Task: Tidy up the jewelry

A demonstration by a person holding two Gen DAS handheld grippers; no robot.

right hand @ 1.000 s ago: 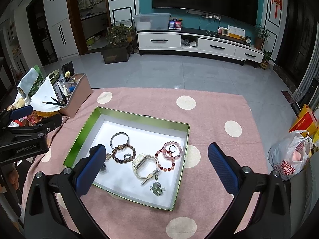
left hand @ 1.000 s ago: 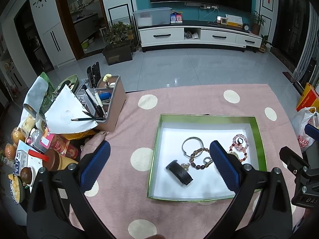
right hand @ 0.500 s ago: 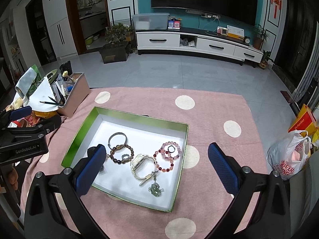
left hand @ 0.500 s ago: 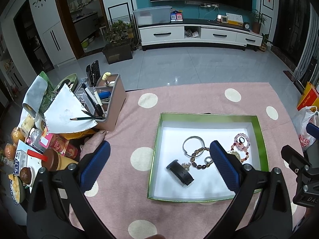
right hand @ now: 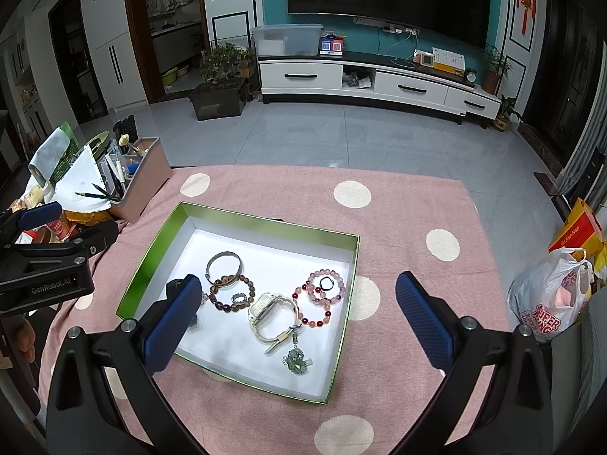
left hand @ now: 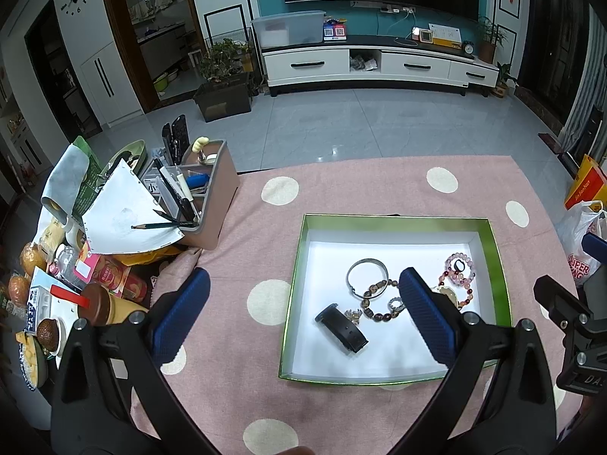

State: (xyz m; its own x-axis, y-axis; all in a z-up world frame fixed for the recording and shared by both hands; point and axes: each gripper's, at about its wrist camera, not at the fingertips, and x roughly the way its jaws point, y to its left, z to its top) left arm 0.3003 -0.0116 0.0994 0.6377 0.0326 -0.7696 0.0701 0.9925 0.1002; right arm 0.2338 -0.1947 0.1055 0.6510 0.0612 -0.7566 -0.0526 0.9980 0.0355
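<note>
Jewelry lay in the green tray [right hand: 343, 318]: bangle [right hand: 224, 262], watch [right hand: 271, 313], bead bracelets [right hand: 320, 297]. Left gripper [left hand: 303, 313] and right gripper [right hand: 296, 313] both hovered above, spread wide and empty.

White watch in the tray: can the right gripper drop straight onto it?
Probably yes. The white watch lies uncovered in the tray, nothing above it, and the right gripper is open.

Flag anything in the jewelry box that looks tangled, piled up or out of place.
In the green-rimmed box, the silver bangle overlaps the brown bead bracelet, and two pink bead bracelets lie across each other. Everything sits loose and unsorted. Nothing looks spilled or broken.
</note>
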